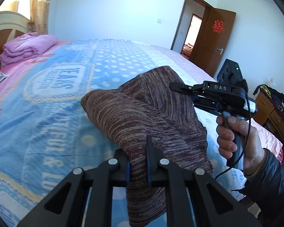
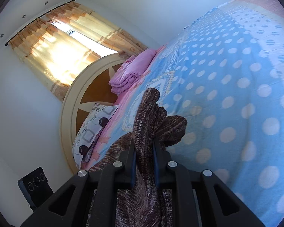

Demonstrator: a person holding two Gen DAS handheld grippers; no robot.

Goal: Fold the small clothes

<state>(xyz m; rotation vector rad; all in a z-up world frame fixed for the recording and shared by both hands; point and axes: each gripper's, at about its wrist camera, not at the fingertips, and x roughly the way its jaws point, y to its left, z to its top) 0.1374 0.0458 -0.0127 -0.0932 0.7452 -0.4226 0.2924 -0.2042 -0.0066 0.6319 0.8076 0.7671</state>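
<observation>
Left wrist view has the left claw clamped on one edge of the knit and the right claw pinching another, lifting it above the bed so it hangs ready for folding.

Brown garment: coarse, ribbed knit cloth in mottled brown and cream yarn, matt throughout. Left gripper and right gripper: matt black plastic links are seen, joined by shiny round metal pins, with blue pads lining the fingers. Bedspread: soft printed cloth, slightly fuzzy; door is finished in smooth brown wood with a metal handle.
</observation>
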